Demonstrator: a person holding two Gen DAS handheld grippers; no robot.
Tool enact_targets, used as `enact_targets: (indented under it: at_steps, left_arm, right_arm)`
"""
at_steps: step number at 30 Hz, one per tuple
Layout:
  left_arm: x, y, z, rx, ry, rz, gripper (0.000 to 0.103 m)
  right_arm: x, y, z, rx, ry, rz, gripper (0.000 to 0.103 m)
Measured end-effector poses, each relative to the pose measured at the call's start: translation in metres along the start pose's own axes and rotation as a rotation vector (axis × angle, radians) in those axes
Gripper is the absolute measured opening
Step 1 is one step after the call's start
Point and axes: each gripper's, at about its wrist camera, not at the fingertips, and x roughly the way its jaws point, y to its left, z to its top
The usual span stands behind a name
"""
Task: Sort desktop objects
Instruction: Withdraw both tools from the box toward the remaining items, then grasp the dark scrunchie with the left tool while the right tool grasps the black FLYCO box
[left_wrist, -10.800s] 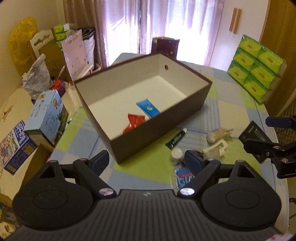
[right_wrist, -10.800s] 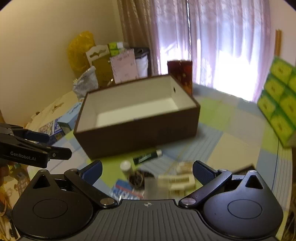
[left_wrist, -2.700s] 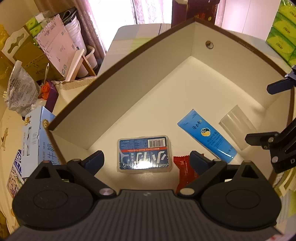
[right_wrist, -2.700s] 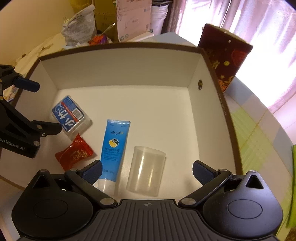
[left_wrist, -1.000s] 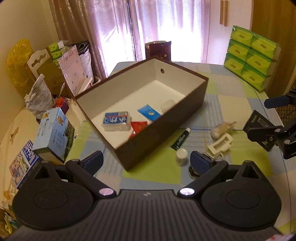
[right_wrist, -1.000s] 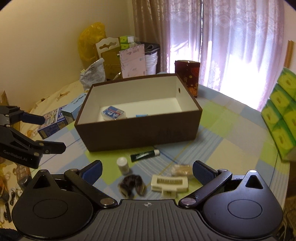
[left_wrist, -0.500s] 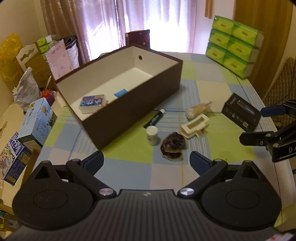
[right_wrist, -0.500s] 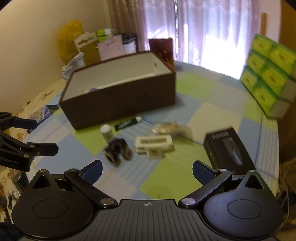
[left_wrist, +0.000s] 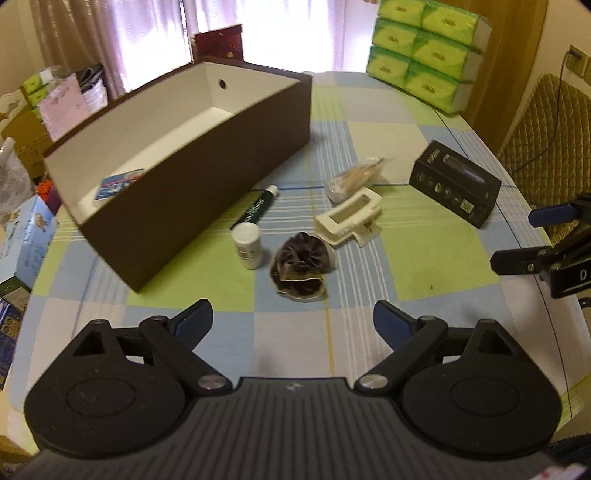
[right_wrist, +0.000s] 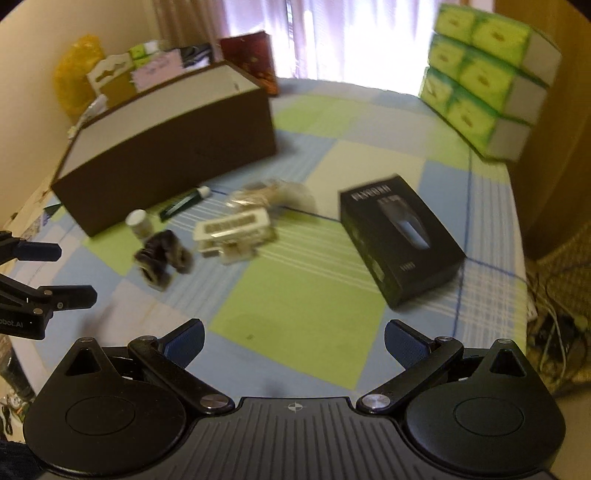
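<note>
A brown open box (left_wrist: 207, 155) (right_wrist: 173, 147) stands on the checked tablecloth, with a blue packet (left_wrist: 118, 182) inside. In front of it lie a dark scrunchie (left_wrist: 300, 266) (right_wrist: 162, 258), a small white bottle (left_wrist: 248, 245) (right_wrist: 139, 222), a green tube (left_wrist: 255, 212), a cream hair clip (left_wrist: 349, 220) (right_wrist: 234, 230), a clear bag of sticks (left_wrist: 354, 177) and a black carton (left_wrist: 456, 183) (right_wrist: 400, 240). My left gripper (left_wrist: 293, 325) hangs above the scrunchie, jaws closing with nothing between them. My right gripper (right_wrist: 293, 341) is open and empty near the black carton.
Green tissue packs (left_wrist: 428, 48) (right_wrist: 487, 81) are stacked at the table's far right. A dark red bag (left_wrist: 219, 42) stands behind the box. Boxes and bags crowd the floor at left (left_wrist: 26, 229). A woven chair (left_wrist: 546, 122) is beyond the right edge.
Both grippers have dropped lower toward the loose items. The scrunchie, clip and black carton look larger and nearer. The left jaws have narrowed a little.
</note>
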Motion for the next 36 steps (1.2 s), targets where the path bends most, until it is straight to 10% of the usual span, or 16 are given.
enact_targets:
  at_steps: [23, 36]
  left_arm:
    - [0.107, -0.008, 0.032, 0.011, 0.028, 0.001, 0.071]
    - [0.117, -0.002, 0.024, 0.014, 0.059, -0.001, 0.03]
  right_arm:
    - [0.027, -0.056, -0.005, 0.097, 0.055, -0.105, 0.101]
    - [0.04, -0.084, 0.034, -0.053, -0.025, -0.075, 0.101]
